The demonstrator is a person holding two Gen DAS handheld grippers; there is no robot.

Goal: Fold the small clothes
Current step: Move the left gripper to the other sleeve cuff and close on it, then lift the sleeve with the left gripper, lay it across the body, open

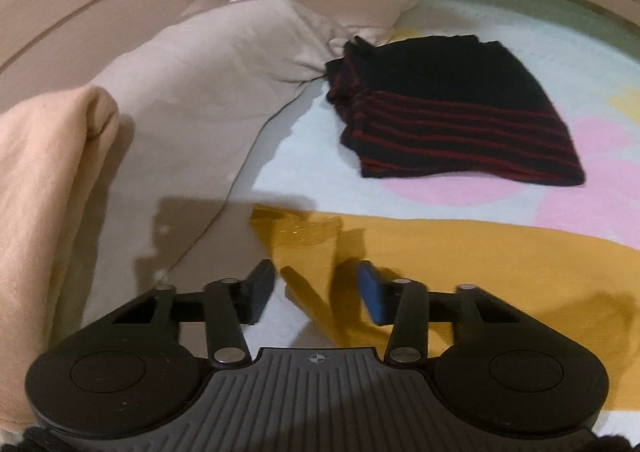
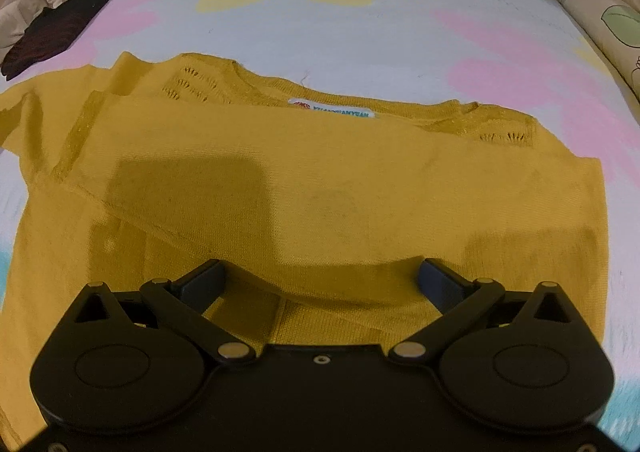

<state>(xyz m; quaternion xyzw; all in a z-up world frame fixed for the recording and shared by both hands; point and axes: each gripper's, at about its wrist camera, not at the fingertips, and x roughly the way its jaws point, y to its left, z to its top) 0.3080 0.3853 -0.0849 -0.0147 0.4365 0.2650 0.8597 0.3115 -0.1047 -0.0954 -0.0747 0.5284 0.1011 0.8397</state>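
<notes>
A mustard yellow knit top (image 2: 304, 180) lies on the flowered sheet, its neck label facing away from me and its bottom part folded up over the body. My right gripper (image 2: 320, 284) is open wide, jaws either side of the folded edge nearest me, holding nothing. In the left wrist view the same yellow top (image 1: 460, 268) spreads to the right, with a sleeve end near the fingers. My left gripper (image 1: 316, 292) is open just above that sleeve end, empty.
A folded black garment with red stripes (image 1: 448, 108) lies further back on the sheet, also in the right wrist view (image 2: 60, 28). Beige pillows (image 1: 224, 64) and a peach blanket (image 1: 40, 180) lie to the left. A leaf-print bolster (image 2: 604, 28) lies at the right.
</notes>
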